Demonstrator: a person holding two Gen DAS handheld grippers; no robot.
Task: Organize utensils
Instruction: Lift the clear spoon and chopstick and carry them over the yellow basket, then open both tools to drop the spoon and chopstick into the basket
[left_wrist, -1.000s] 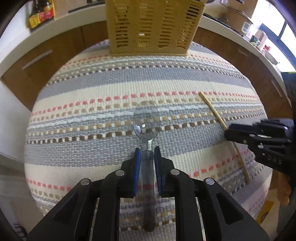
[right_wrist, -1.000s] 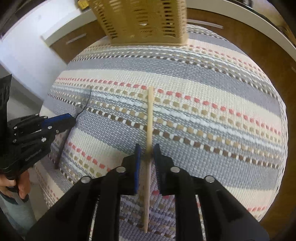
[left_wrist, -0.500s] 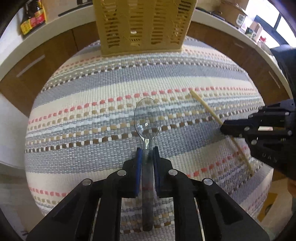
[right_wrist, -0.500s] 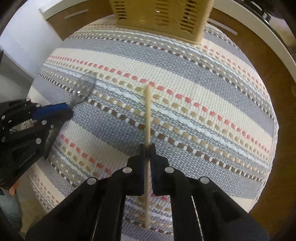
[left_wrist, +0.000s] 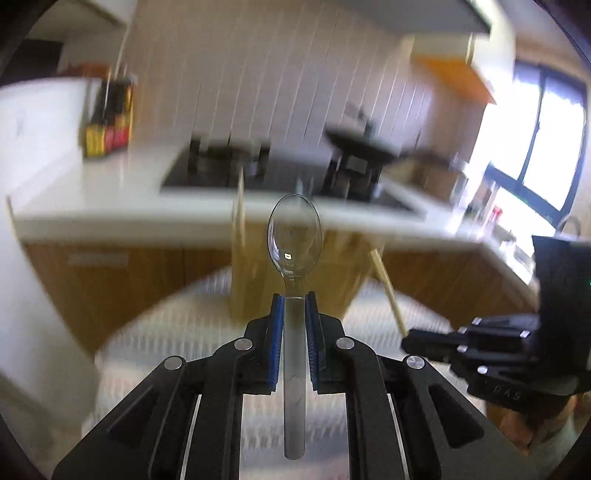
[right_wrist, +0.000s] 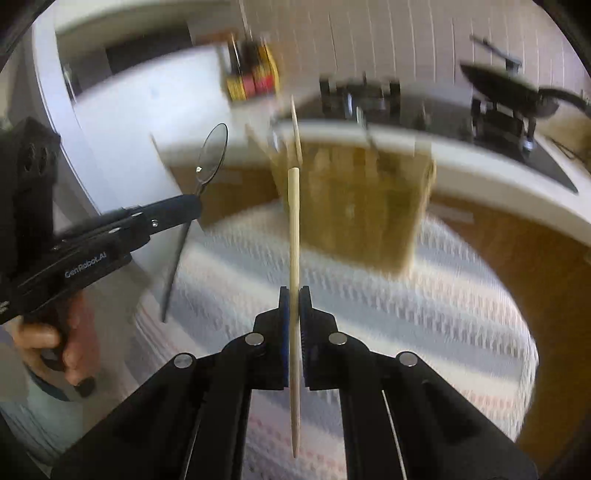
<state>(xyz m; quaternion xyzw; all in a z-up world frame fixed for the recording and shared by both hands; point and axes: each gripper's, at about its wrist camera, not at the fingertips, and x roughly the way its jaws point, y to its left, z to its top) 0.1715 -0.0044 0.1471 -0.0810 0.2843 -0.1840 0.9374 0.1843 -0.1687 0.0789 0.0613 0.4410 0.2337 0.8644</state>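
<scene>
While both tools are held up in the air above the striped cloth, each one has a thing pinched tight in it. The left hand-held gripper is closed on the handle of a clear plastic spoon. The bowl of the spoon points up and away, and the end of its handle sticks out below the blue pads. The right hand-held gripper is closed on a thin wooden chopstick. One end of the stick points up and away, and the other end hangs down between the black arms. In the right wrist view, the left hand-held gripper shows at the left side with the spoon tilted up, and a hand holds its grip. In the left wrist view, the right hand-held gripper shows at the right side with the chopstick leaning up to the left. A tan basket with slots stands on the cloth behind both things, but it is very blurry. A few sticks poke up out of it. Behind it is a white desk with a black stove, a dark pan and some bottles. A bright window is at the far right.
</scene>
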